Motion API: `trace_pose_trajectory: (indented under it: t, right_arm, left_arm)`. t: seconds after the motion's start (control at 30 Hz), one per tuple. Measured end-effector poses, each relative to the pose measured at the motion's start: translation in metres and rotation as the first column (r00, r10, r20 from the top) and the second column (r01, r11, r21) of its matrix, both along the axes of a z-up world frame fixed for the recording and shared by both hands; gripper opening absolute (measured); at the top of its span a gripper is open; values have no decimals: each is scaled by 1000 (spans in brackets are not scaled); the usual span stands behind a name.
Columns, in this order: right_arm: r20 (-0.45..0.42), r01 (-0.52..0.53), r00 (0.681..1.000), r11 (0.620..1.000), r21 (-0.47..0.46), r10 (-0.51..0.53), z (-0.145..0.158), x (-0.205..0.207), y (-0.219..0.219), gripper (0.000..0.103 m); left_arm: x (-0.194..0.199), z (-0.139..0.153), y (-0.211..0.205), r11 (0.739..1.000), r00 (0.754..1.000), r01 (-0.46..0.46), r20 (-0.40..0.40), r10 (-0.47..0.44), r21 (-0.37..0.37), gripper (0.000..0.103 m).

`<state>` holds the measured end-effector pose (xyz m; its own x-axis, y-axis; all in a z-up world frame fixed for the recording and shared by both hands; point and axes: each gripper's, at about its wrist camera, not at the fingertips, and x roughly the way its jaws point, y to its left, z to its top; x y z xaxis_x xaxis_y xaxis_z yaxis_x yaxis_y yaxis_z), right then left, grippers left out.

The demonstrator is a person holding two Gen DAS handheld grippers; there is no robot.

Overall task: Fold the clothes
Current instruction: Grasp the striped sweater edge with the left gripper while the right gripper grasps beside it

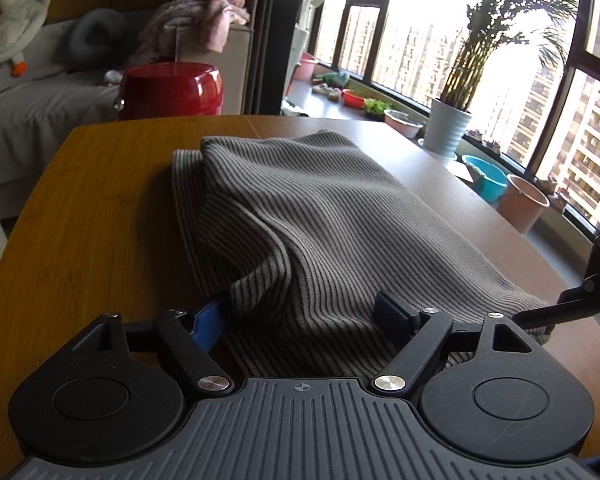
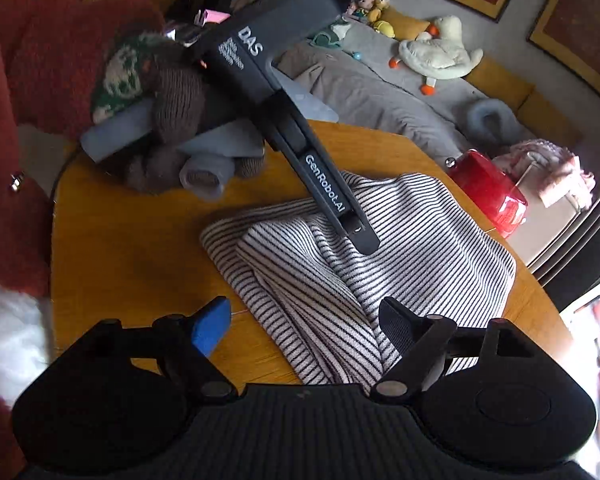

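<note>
The striped garment (image 1: 324,216) lies half-folded on the surface (image 1: 100,208), its long axis running straight ahead of the left hand-held gripper (image 1: 304,320). That gripper's jaws stand open astride the near hem. The right hand-held gripper (image 2: 304,328), also open and gripping nothing, hovers over the near end from the side; the left is nearer.

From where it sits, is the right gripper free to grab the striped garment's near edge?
Probably yes: the right gripper looks open, the striped garment lies just ahead, and the left gripper is farther back.

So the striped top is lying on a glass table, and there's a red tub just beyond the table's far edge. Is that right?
Not quite: the table is wooden, not glass, as the right wrist view shows. The striped top does lie on it, with the red tub beyond the far edge.
</note>
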<state>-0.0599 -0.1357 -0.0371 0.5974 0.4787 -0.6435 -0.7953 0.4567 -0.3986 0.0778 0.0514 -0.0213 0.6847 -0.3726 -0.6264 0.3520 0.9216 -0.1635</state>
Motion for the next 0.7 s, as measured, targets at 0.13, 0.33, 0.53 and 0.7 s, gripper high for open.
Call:
trace_pose_trajectory:
  t: [0.13, 0.33, 0.53, 0.7]
  right_arm:
    - [-77, 66, 995, 997, 44, -62, 2, 14, 5, 65]
    - [-547, 377, 818, 884, 276, -178, 19, 83, -36, 51]
    - [-718, 502, 685, 793, 346, -121, 15, 110, -66, 50]
    - [-752, 533, 651, 767, 358, -101, 12, 112, -77, 50]
  left_arm:
    - [2, 1, 3, 1000, 1000, -4, -2, 4, -4, 87]
    - [-12, 21, 16, 999, 995, 9, 100, -14, 50, 92]
    - [-66, 41, 20, 947, 938, 206, 228, -263, 247, 99]
    - [-90, 17, -18, 822, 847, 346, 225, -481, 452, 99]
